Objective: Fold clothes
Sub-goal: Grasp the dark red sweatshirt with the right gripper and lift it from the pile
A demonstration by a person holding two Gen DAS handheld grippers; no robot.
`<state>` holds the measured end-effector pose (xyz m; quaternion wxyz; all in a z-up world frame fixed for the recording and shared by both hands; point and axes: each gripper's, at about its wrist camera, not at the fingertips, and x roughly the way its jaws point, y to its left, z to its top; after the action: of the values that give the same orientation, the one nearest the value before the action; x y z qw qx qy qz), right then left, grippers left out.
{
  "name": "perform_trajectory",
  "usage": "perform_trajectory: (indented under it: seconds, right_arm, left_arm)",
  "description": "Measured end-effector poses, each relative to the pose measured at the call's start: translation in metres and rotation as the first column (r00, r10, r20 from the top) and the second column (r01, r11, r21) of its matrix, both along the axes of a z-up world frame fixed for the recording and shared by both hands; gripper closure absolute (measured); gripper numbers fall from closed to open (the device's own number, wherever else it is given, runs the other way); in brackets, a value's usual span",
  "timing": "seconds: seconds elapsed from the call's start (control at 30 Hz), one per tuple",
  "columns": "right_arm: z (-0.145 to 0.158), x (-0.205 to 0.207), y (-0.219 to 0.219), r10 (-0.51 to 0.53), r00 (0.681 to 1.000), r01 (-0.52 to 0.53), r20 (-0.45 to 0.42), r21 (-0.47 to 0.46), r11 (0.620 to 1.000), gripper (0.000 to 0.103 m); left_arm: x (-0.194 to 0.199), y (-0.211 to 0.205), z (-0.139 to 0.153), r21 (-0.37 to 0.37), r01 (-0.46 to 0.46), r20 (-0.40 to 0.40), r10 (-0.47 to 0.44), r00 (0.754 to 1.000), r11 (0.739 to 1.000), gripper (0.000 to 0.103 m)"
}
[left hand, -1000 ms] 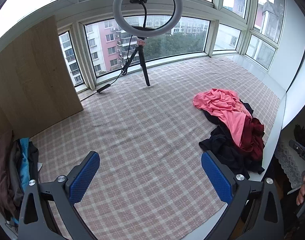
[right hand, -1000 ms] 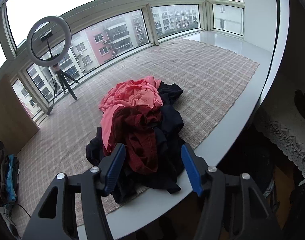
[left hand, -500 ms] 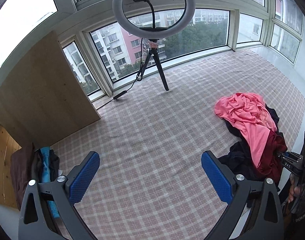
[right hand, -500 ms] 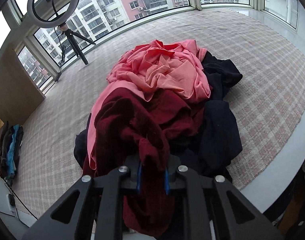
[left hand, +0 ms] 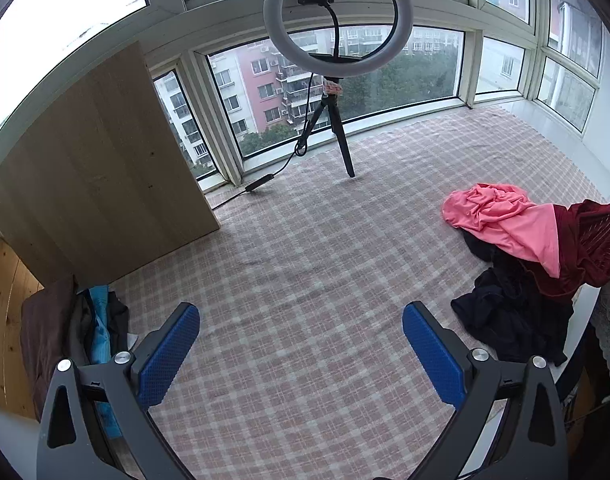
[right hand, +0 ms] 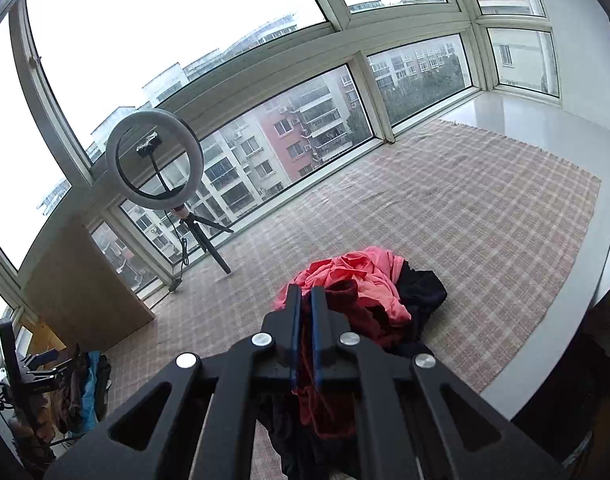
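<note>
A pile of clothes lies at the right edge of the checked cloth (left hand: 305,264): a pink garment (left hand: 501,216), a dark red garment (left hand: 589,244) and black clothes (left hand: 509,308). My right gripper (right hand: 305,300) is shut on the dark red garment (right hand: 325,396) and lifts it above the pile; the pink garment (right hand: 365,276) and black clothes (right hand: 421,288) lie below. My left gripper (left hand: 301,344) is open and empty, above the bare middle of the cloth, left of the pile.
A ring light on a tripod (left hand: 337,40) stands at the back by the windows, its cable trailing left. A wooden board (left hand: 93,176) leans at the left. More clothes (left hand: 93,328) are heaped at the near left. The platform edge (right hand: 545,320) runs along the right.
My right gripper has risen, pulling the dark red garment up off the pile. My left gripper stays open and has shifted its view slightly.
</note>
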<state>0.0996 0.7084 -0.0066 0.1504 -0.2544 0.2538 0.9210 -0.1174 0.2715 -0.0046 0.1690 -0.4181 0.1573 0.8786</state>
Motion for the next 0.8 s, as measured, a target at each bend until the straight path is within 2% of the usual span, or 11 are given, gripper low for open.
perform_trajectory:
  seconds: [0.13,0.2,0.27,0.3,0.33,0.37,0.43,0.53,0.6,0.73,0.8]
  right_arm:
    - [0.095,0.014,-0.041,-0.011,0.980,0.042,-0.196,0.154,0.987,0.102]
    - [0.131,0.001,-0.076,0.051,0.979,-0.001,-0.199,0.242,0.970,0.102]
    - [0.130,-0.025,-0.105,0.083,0.994,-0.053,-0.077,0.332,0.942,0.101]
    - [0.122,-0.039,-0.116,0.095,0.995,-0.090,0.004,0.361,0.928,0.098]
    - [0.103,-0.052,-0.119,0.098,0.991,-0.125,0.095,0.353,0.927,0.085]
    - [0.077,-0.060,-0.115,0.087,0.981,-0.140,0.171,0.330,0.933,0.061]
    - [0.012,-0.060,-0.095,-0.004,0.954,-0.096,0.301,0.318,0.943,0.026]
    - [-0.095,-0.054,-0.045,-0.195,0.851,0.028,0.488,0.330,0.944,0.024]
    - [-0.153,-0.045,-0.008,-0.218,0.798,0.107,0.562,0.225,0.969,0.024]
    - [-0.208,-0.051,0.010,-0.106,0.807,0.084,0.581,0.066,0.994,0.025]
    - [-0.198,-0.060,-0.001,-0.073,0.830,0.019,0.553,0.103,0.995,0.046]
  left_arm:
    - [0.005,-0.048,0.012,0.027,-0.022,-0.031,0.023,0.999,0.999,0.001]
    - [0.003,-0.076,0.012,0.038,-0.061,-0.033,0.063,0.997,0.997,0.001]
    - [0.004,-0.094,0.003,0.031,-0.100,-0.014,0.100,0.995,0.995,0.001]
    - [0.005,-0.103,-0.001,0.026,-0.119,-0.005,0.119,0.993,0.993,0.001]
    - [0.005,-0.111,-0.006,0.022,-0.138,0.005,0.138,0.990,0.990,0.001]
    - [0.006,-0.120,-0.010,0.017,-0.157,0.015,0.156,0.988,0.988,0.001]
    - [0.007,-0.137,-0.020,0.008,-0.194,0.034,0.193,0.981,0.981,0.001]
    - [0.009,-0.162,-0.034,-0.009,-0.249,0.063,0.249,0.966,0.968,0.001]
    - [0.010,-0.180,-0.043,-0.020,-0.285,0.081,0.286,0.955,0.958,0.001]
    - [0.013,-0.214,-0.061,-0.045,-0.355,0.116,0.358,0.927,0.934,0.001]
    - [0.013,-0.208,-0.068,-0.049,-0.350,0.140,0.353,0.925,0.935,0.001]
